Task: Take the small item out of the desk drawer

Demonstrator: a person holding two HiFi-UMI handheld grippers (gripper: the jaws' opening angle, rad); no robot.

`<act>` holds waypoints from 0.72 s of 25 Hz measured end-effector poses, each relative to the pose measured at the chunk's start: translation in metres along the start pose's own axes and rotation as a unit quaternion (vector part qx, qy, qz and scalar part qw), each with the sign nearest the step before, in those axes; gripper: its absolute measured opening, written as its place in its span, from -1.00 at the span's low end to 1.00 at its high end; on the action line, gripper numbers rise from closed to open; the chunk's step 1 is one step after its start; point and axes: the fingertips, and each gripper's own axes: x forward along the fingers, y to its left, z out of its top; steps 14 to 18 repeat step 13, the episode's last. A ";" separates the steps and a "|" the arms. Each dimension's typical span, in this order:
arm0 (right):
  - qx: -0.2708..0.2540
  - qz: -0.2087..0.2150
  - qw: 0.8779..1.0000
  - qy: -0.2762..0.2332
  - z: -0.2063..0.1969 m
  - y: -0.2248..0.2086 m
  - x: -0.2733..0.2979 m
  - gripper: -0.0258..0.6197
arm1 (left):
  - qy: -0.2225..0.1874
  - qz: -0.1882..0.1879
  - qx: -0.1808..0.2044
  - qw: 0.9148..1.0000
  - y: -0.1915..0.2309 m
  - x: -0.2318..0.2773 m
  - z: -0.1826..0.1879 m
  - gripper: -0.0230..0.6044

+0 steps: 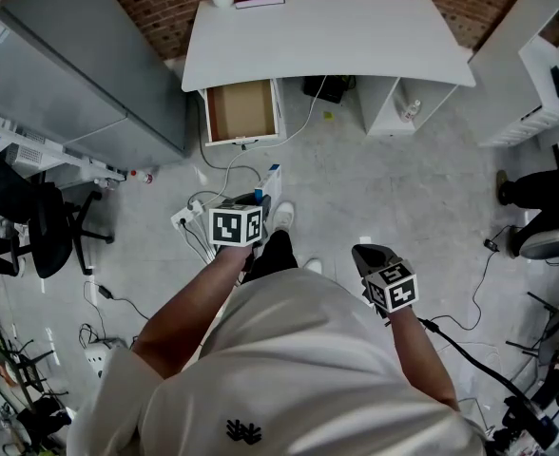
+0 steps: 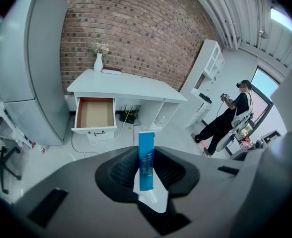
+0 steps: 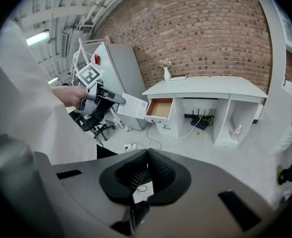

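A small blue-and-white box (image 2: 146, 162) stands upright between the pads of my left gripper (image 2: 147, 155), which is shut on it. From the head view the box (image 1: 270, 180) pokes out ahead of the left gripper (image 1: 260, 196), held over the floor well short of the desk. Under the left side of the white desk (image 1: 327, 36) the drawer (image 1: 242, 112) is pulled out, and its brown inside (image 2: 94, 114) shows nothing in it. My right gripper (image 1: 363, 252) hangs at my right side with its jaws together and nothing between them (image 3: 147, 155); its view shows the box (image 3: 132, 105) side-on.
A tall grey cabinet (image 1: 70, 74) stands left of the desk, an office chair (image 1: 47, 231) further left. A power strip with cables (image 1: 189, 218) lies on the floor near my feet. White shelving (image 1: 546, 55) and another person (image 2: 230, 115) are to the right.
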 end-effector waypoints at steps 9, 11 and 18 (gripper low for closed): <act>-0.003 0.006 1.000 0.006 0.006 -0.006 0.012 -0.83 | 0.005 0.003 -0.003 1.000 0.008 0.009 0.006 -0.61; -0.003 0.007 1.000 0.004 0.011 -0.007 0.014 -0.83 | 0.006 0.003 -0.003 1.000 0.010 0.011 0.009 -0.61; -0.003 0.008 1.000 0.005 0.014 -0.009 0.016 -0.83 | 0.006 0.003 -0.003 1.000 0.011 0.014 0.012 -0.61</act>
